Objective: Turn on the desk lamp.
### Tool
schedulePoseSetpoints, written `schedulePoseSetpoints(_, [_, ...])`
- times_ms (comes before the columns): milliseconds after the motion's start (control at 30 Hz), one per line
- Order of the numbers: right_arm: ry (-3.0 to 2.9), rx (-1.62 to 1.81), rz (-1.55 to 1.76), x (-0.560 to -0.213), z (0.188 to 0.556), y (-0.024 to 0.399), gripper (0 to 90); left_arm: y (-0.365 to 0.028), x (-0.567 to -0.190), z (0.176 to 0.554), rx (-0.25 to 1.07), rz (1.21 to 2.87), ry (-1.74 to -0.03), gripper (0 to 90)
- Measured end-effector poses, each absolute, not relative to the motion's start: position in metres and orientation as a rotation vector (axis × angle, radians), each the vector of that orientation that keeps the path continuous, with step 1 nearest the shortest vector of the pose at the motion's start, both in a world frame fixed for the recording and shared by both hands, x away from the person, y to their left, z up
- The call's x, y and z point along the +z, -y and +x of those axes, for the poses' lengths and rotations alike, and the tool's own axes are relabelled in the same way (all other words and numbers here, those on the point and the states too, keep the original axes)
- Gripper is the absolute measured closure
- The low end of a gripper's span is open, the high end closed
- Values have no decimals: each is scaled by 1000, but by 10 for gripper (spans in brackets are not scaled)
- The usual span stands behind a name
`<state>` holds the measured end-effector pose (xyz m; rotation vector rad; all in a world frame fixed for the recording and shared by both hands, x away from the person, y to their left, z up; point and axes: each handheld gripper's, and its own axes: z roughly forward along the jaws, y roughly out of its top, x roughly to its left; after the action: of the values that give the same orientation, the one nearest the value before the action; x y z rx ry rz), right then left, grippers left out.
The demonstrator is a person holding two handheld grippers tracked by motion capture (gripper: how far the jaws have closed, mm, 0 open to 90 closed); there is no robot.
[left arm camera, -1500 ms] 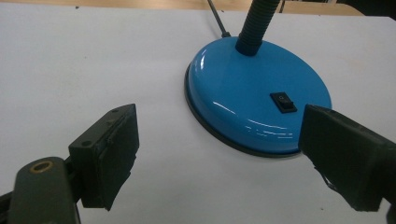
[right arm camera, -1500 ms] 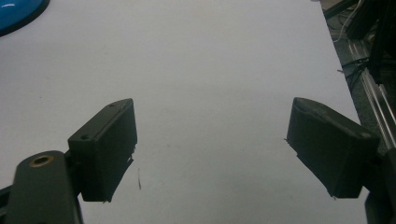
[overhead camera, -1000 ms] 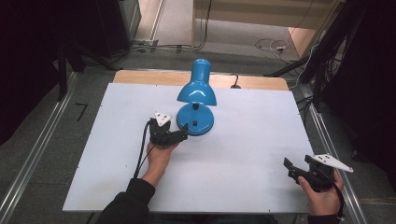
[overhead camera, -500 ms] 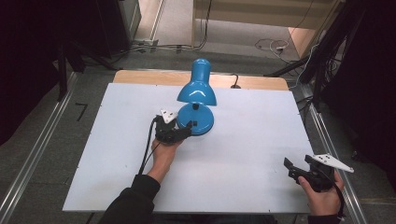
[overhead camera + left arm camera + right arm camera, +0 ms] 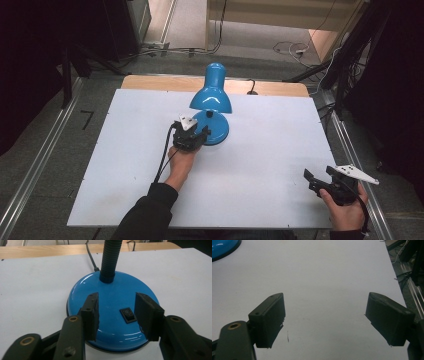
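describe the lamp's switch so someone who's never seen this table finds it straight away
Start at the white table, then the blue desk lamp at its far middle. On the lamp's round blue base, in front of the ribbed neck, sits the small black rocker switch, between the left gripper's open jaws: the only black patch on the glossy blue dome.

I see a blue desk lamp (image 5: 211, 106) standing on the white table (image 5: 270, 165), its black cord (image 5: 251, 90) trailing back.
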<state>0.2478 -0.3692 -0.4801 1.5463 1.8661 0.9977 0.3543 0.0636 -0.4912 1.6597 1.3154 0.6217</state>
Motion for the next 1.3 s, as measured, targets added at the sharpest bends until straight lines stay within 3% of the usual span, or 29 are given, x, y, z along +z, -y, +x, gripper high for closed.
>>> schedulePoseSetpoints(300, [-1864, 1001, 1546, -480, 248, 370, 147, -57, -497, 360, 627, 1676, -1315, 739])
schedulePoseSetpoints(467, [-1864, 1003, 1548, -480, 248, 370, 147, -53, -499, 360, 628, 1685, -1299, 883])
schedulePoseSetpoints(1300, [-1868, 1009, 1546, -481, 249, 371, 147, -40, -502, 363, 587, 1718, -1275, 900])
